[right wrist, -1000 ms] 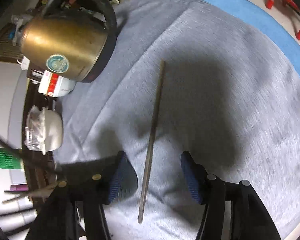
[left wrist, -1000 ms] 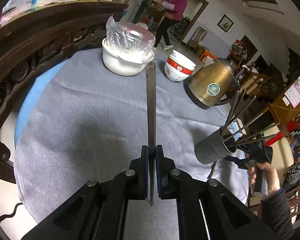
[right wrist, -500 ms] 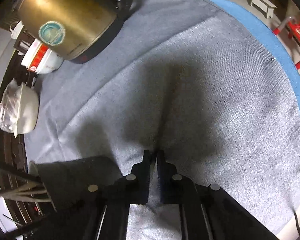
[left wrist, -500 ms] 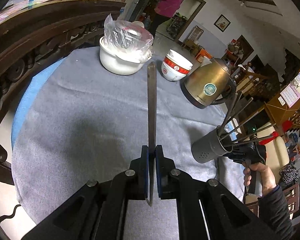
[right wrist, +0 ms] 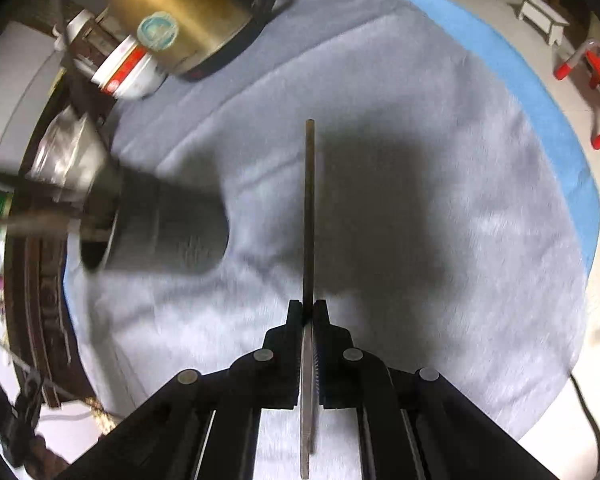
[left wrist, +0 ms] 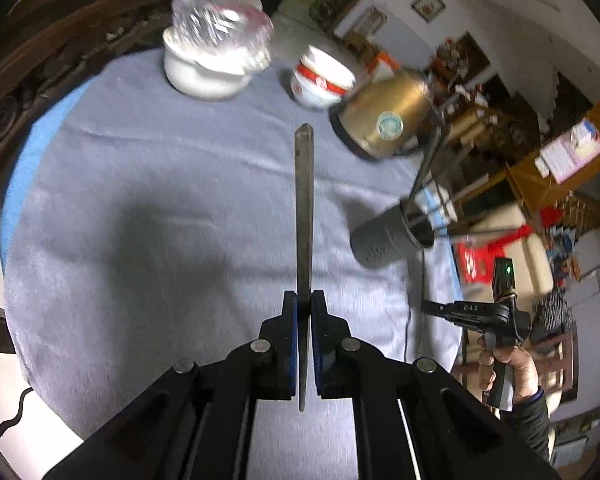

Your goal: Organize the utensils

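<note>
Fingers [left wrist: 290, 344] of the left gripper [left wrist: 304, 312] and the right gripper [right wrist: 308, 316] each pinch a slim dull-metal chopstick [left wrist: 304, 208], the right's [right wrist: 309, 208] likewise pointing straight ahead above the grey-clothed desk [left wrist: 148, 208].

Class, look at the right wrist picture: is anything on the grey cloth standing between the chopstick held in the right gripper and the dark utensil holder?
Nothing visible: only bare grey cloth lies between the chopstick and the utensil holder.
</note>
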Demonstrator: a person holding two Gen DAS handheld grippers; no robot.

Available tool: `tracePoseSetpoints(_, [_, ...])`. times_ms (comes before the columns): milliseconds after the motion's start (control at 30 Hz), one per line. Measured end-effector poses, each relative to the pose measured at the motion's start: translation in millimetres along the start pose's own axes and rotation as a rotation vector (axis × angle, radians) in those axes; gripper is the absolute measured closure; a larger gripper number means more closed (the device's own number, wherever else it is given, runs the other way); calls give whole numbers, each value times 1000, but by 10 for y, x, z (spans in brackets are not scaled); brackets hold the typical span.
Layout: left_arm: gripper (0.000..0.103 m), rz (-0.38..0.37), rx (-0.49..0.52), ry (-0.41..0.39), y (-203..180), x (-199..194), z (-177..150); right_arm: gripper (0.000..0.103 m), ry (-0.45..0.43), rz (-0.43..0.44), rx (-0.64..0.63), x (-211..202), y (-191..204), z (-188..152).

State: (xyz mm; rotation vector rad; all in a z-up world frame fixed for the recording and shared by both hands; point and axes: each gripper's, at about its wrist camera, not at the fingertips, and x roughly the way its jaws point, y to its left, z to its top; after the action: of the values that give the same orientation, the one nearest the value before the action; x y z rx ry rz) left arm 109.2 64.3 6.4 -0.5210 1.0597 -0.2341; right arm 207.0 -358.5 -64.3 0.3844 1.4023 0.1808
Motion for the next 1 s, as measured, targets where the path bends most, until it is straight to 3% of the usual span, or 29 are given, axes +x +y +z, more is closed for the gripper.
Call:
tracePoseSetpoints(167, [97, 53, 72, 146, -89, 300, 2, 97, 48, 24, -68, 159, 217, -249])
tracePoseSetpoints(467, [94, 154, 67, 330, 12, 1001, 274, 92, 85, -108, -181, 326, 439, -264])
tracePoseSetpoints(633, [94, 191, 77, 447, 54, 1404, 244, 92, 73, -126, -169, 305, 481, -207])
tracePoseSetpoints(800, [96, 233, 144, 477, 7, 1536, 127, 92, 64, -105, -121, 226, 366, -117])
tracePoseSetpoints(1000, [96, 256, 104, 493, 104, 1521, 150, 92, 56, -106, -100, 206, 321, 86])
